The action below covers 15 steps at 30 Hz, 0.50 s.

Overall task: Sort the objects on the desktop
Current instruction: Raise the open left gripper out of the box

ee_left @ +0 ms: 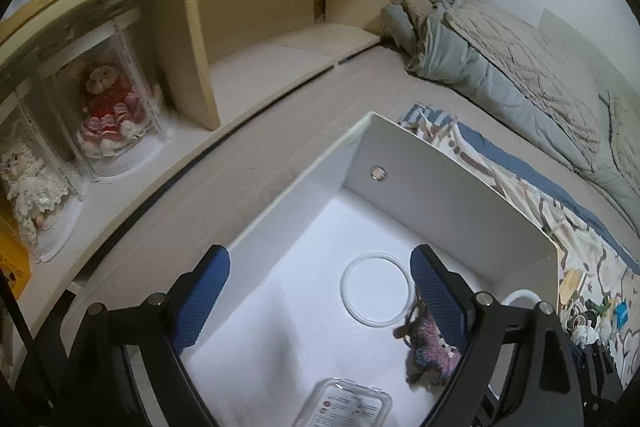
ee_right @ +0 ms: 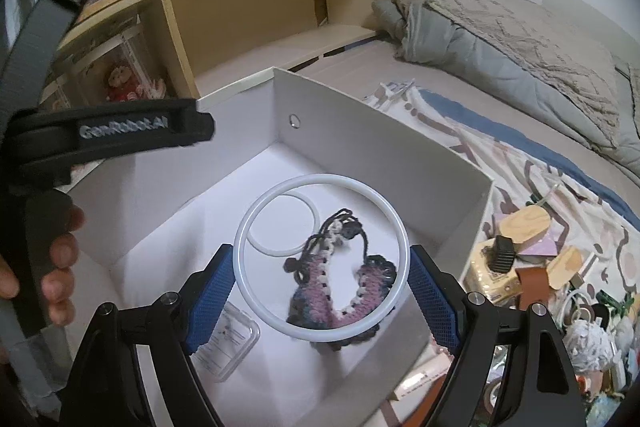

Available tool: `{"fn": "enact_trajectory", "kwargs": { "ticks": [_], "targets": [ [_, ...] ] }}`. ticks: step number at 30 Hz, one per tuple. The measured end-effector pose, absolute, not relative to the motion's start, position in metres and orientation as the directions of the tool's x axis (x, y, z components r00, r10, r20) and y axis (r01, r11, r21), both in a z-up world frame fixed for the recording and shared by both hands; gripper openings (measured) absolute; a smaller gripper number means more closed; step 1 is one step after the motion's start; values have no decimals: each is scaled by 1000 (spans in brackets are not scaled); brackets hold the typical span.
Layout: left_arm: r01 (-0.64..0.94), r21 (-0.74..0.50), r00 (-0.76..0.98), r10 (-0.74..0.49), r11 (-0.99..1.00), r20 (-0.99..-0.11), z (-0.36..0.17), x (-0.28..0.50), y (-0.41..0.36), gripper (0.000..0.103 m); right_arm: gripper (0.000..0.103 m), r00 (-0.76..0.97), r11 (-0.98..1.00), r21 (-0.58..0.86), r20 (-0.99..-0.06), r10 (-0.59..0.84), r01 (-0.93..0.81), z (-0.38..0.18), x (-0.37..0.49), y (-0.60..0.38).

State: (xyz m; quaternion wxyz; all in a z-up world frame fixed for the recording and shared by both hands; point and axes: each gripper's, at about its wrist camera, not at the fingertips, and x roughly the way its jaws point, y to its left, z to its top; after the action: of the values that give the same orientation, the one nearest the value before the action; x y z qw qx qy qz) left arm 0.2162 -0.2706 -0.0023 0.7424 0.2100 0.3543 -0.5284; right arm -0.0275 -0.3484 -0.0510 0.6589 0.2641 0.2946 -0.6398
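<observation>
White ring lies flat across right tongs, gripped; left tongs released.

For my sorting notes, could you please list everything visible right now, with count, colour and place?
Box: one, white, open, on the bed.
Large ring: one, white, between the right gripper's pads, over the box.
Small ring: one, white, on the box floor.
Crochet piece: one, pink and dark, box floor.
Plastic case: one, clear, box floor.
Dolls: two, shelf cubby.
Clutter pile: mixed, right of the box.
Left gripper: open, empty.
Right gripper: holds the large ring.
</observation>
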Motion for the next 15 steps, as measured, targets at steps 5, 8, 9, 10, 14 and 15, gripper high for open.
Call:
{"fn": "enact_trajectory", "kwargs": {
  "ticks": [5,8,9,10,14,15],
  "targets": [
    [925,-83,191,-643,371,-741,-1,227,-266,92,85,-2,33,-33,-737,-676,999,-60,-27,-353],
    [925,-83,194,-647,372,-738,0,229,-266,92,85,6,35,-24,-740,-672,999,-63,-29,-354],
    [925,-84,194,-648,372,-737,1,229,-266,92,85,11,31,-14,-740,-672,999,-63,-30,-353],
    [924,-84,195,-648,372,-736,0,229,-266,92,85,17,28,-2,-739,-673,1000,-63,-31,-353],
    [925,-87,189,-646,370,-739,0,228,-266,92,89,44,15,46,-734,-678,999,-61,-36,-353],
    [925,-86,190,-646,370,-739,0,228,-266,92,96,53,15,58,-734,-677,998,-62,-37,-352]
  ]
}}
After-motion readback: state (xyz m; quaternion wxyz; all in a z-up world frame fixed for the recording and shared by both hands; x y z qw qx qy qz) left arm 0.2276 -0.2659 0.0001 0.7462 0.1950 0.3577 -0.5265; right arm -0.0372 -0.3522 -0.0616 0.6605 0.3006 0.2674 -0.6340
